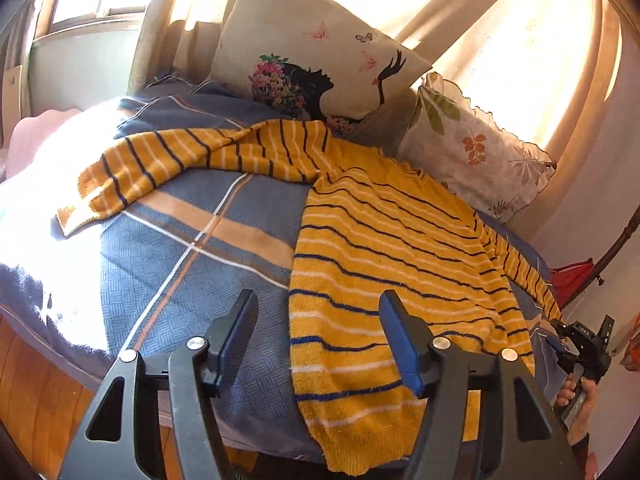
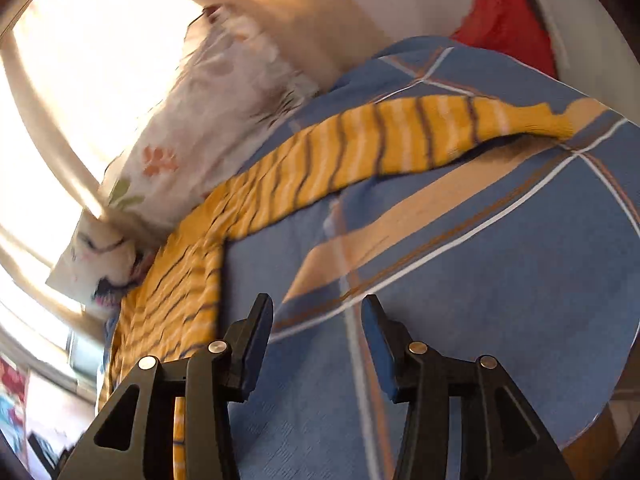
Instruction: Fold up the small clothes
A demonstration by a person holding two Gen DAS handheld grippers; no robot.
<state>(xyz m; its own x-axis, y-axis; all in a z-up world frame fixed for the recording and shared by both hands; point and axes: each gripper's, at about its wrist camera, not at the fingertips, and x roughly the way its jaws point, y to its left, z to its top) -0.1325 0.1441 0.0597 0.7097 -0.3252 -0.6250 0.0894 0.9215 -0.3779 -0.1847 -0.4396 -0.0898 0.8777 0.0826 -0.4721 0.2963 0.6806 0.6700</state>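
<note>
My left gripper [image 1: 316, 304] hangs over the near edge of the bed, jaws partly apart with nothing pinched between them; the hem of the yellow striped sweater [image 1: 384, 248] lies below and between my fingers, but the pads do not press on it. From this view I see the sweater's body spread flat on the blue plaid blanket [image 1: 168, 272], one sleeve [image 1: 168, 160] stretched off to the left, and two pillows, a butterfly-print pillow [image 1: 312, 52] and a leaf-print pillow [image 1: 476, 148], at the head. At the right edge my right hand [image 1: 576, 396] shows, wrapped round its tool.

The right wrist view is blurred and rolled. My right gripper [image 2: 318, 312] is also half open and empty, over bare blanket [image 2: 500, 264]. Only here do I see the other sleeve [image 2: 400, 140] stretched out across the blanket, the sweater's body [image 2: 176, 280] off to the left, and something red [image 2: 508, 20] beyond the bed.
</note>
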